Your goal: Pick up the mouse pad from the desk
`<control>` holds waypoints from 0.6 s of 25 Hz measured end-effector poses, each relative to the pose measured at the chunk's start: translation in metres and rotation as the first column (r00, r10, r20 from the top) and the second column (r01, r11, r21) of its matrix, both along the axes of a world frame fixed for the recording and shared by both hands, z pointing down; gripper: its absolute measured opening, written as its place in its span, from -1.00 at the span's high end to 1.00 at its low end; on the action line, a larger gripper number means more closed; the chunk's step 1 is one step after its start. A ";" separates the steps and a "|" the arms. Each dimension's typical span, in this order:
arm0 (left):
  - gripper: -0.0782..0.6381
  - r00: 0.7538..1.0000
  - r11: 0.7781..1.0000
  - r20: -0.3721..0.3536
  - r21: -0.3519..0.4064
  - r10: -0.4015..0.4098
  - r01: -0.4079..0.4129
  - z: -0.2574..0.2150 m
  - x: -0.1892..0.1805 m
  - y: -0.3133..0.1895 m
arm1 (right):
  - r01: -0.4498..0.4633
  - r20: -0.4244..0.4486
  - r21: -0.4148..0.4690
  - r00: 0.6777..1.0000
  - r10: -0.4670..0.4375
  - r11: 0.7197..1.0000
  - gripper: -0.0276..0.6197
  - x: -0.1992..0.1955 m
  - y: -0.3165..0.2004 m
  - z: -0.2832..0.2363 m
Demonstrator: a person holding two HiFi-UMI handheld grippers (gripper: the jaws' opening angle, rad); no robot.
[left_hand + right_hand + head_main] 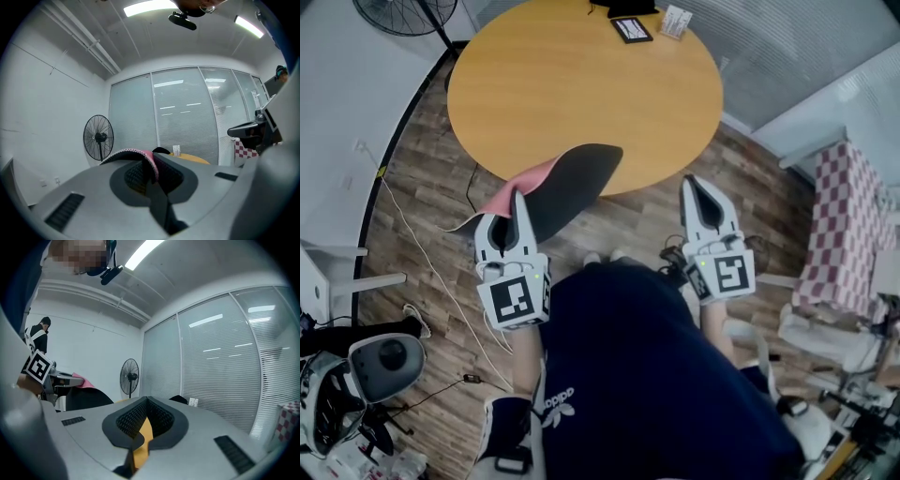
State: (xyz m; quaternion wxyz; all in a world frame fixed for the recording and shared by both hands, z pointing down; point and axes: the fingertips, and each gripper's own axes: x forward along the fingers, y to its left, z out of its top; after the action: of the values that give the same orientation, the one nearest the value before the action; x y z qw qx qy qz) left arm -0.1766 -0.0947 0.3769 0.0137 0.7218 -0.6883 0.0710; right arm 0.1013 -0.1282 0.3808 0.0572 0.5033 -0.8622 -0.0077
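Seeing my left gripper [517, 201] clamped shut on the near edge of the mouse pad [572, 183]. The pad is pinched between the jaws, black face up, pink underside curling over at the left. My right gripper [699, 187] is level with it and well apart, jaws together, nothing in them. The pad's far end overlaps the near rim of the round wooden table [581, 94]; I can't tell if it touches. At the table's far side: a dark flat device [631, 29], then a small white stand [677, 21]. A fan [405, 13] stands at far left.
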 end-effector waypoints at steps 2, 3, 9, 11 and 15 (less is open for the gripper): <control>0.73 1.000 1.000 0.009 -0.013 0.007 -0.007 0.004 -0.001 0.000 | 0.000 -0.002 0.001 1.000 0.000 1.000 0.91 0.000 0.001 -0.001; 0.73 1.000 1.000 0.010 -0.015 0.015 -0.015 0.006 0.000 0.001 | 0.000 0.001 0.001 1.000 0.000 1.000 0.91 0.000 0.001 -0.001; 0.73 0.999 0.999 0.006 -0.014 0.033 -0.033 0.007 0.002 0.002 | -0.011 -0.006 0.002 1.000 0.011 1.000 0.91 0.002 0.003 -0.002; 0.73 0.999 0.999 0.006 -0.013 0.037 -0.037 0.008 0.001 0.002 | -0.010 -0.006 0.006 1.000 0.010 1.000 0.91 0.001 0.002 -0.002; 0.73 0.999 0.999 0.004 -0.013 0.042 -0.042 0.007 -0.001 0.003 | -0.009 -0.008 0.013 1.000 0.009 1.000 0.91 -0.002 0.003 -0.004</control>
State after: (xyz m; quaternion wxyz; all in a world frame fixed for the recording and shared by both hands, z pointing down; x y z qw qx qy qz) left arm -0.1772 -0.0916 0.3839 0.0153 0.7357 -0.6727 0.0770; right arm 0.0996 -0.1248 0.3770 0.0576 0.5075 -0.8596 -0.0150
